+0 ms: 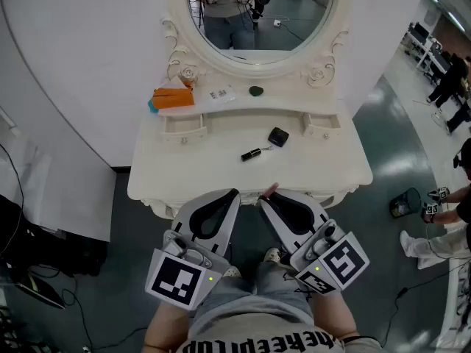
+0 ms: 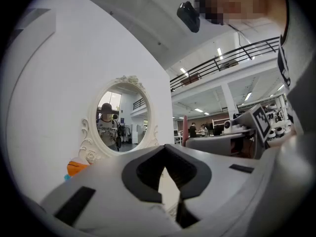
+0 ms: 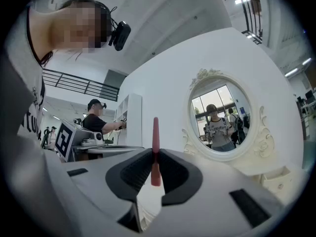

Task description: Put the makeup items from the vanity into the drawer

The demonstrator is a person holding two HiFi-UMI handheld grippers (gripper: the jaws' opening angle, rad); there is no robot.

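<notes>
The white vanity (image 1: pixel 199 169) carries a black tube (image 1: pixel 252 154) and a black compact (image 1: pixel 277 137) on its top. On the shelf under the mirror (image 1: pixel 257 20) lie an orange item (image 1: pixel 174 98), a white card (image 1: pixel 221 94) and a small dark green round piece (image 1: pixel 255 91). My right gripper (image 1: pixel 263 199) (image 3: pixel 155 154) hovers at the vanity's front edge, shut on a thin pink stick (image 3: pixel 156 137) whose tip (image 1: pixel 271 190) pokes past the jaws. Beside it my left gripper (image 1: pixel 234 194) (image 2: pixel 164 149) is shut with nothing in it.
Two small shelf drawers (image 1: pixel 184 127) (image 1: pixel 324 126) look shut. A white wall curves along the left. Dark equipment and cables (image 1: pixel 37 259) lie on the floor at left. A person (image 1: pixel 445 226) and a small basket (image 1: pixel 403 203) are at right.
</notes>
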